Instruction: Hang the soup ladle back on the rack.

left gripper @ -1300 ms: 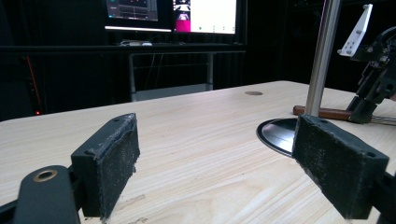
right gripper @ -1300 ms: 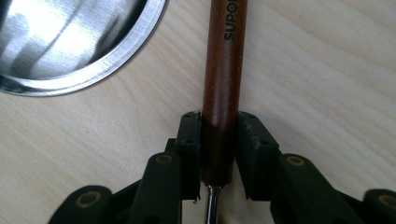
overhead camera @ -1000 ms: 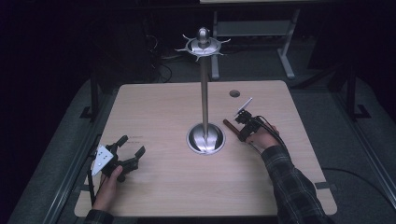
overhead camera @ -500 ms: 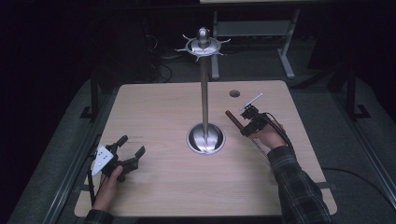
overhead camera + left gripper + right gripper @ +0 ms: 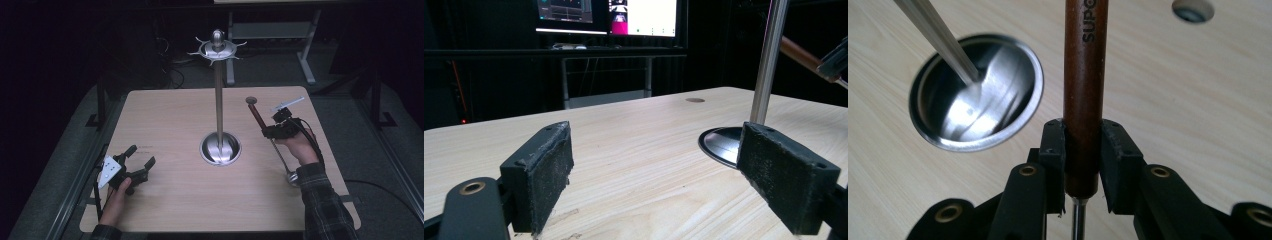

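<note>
Since the earlier frames the right gripper (image 5: 267, 131) has lifted off the surface (image 5: 170, 125) and tipped the utensil (image 5: 257, 116) it carries, so the brown wooden handle now points up and away toward the far edge while the metal shaft and rounded head trail down beside the person's wrist. The left gripper (image 5: 142, 157) has stayed where it was.

Going from left to right in the high view: the left gripper lies low near the front left corner of the surface, its jaws spread wide with nothing between them; in the left gripper view the two black pads (image 5: 541, 175) stand well apart over bare wood. In the middle stands the metal stand (image 5: 219, 107), a round polished base, a tall upright pole and a spoked crown at the top. To its right, the right gripper is clamped on the utensil; in the right gripper view both pads press the lower end of the wooden handle (image 5: 1084, 90), just above where the thin metal shaft begins. A small round hole (image 5: 251, 100) sits in the surface beyond the handle's tip.
</note>
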`<state>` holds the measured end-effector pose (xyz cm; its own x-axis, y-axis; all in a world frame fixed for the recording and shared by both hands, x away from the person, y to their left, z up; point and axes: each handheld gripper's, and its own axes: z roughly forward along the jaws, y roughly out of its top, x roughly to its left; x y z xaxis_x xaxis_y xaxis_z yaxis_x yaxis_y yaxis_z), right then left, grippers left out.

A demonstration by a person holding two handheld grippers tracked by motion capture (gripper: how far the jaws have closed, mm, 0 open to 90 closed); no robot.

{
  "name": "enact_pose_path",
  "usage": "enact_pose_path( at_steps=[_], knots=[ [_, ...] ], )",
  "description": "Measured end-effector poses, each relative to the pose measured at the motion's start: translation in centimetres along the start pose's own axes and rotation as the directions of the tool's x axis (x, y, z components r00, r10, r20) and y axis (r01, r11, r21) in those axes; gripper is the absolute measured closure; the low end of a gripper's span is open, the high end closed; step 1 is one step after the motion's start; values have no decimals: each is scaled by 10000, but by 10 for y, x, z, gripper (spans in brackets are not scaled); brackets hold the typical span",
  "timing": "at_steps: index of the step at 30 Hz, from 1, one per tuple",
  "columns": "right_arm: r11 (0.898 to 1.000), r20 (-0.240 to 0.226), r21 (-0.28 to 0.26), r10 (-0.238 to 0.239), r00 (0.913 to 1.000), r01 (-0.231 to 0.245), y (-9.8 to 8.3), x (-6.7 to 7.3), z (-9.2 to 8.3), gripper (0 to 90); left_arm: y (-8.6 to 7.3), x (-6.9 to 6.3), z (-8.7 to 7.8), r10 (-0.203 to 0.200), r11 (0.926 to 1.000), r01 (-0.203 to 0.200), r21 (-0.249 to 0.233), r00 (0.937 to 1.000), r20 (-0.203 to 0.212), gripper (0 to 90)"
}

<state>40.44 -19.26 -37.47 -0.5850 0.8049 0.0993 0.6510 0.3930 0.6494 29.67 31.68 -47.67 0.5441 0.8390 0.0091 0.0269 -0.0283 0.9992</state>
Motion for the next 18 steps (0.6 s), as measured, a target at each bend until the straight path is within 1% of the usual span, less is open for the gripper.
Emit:
enact_pose_path(
  at_steps=[1, 3, 5, 8, 12, 14, 18],
  knots=[
    [9998, -58, -173, 61, 10000, -62, -2, 0, -3, 732, 0, 0, 0, -5, 10000, 5, 1, 10000, -3, 144],
    [9989, 19, -472, 18, 10000, -18, -6, -1, -7, 732, 0, 0, 0, 0, 10000, 0, 0, 10000, -2, 144],
    [9968, 0, -798, 49, 10000, -49, -10, -1, -13, 733, 0, 0, 0, -15, 10000, 15, -10, 10000, -3, 144],
    [9938, -17, -1112, 50, 10000, -52, -13, -1, -21, 732, 0, 0, 0, -6, 10000, 6, -21, 10000, -18, 144],
    [9837, -145, -1792, 90, 9999, -115, -19, 0, -32, 732, 0, 0, 0, -37, 10000, 37, -27, 10000, -45, 144],
    [9785, -303, -2062, 37, 9995, -98, -20, -2, -35, 733, 0, 0, 0, -35, 10000, 35, -24, 10000, -47, 144],
    [9679, -374, -2513, 11, 9993, -105, -24, -2, -42, 733, 0, 0, 0, -26, 10000, 26, -38, 10000, -52, 144]
  ],
)
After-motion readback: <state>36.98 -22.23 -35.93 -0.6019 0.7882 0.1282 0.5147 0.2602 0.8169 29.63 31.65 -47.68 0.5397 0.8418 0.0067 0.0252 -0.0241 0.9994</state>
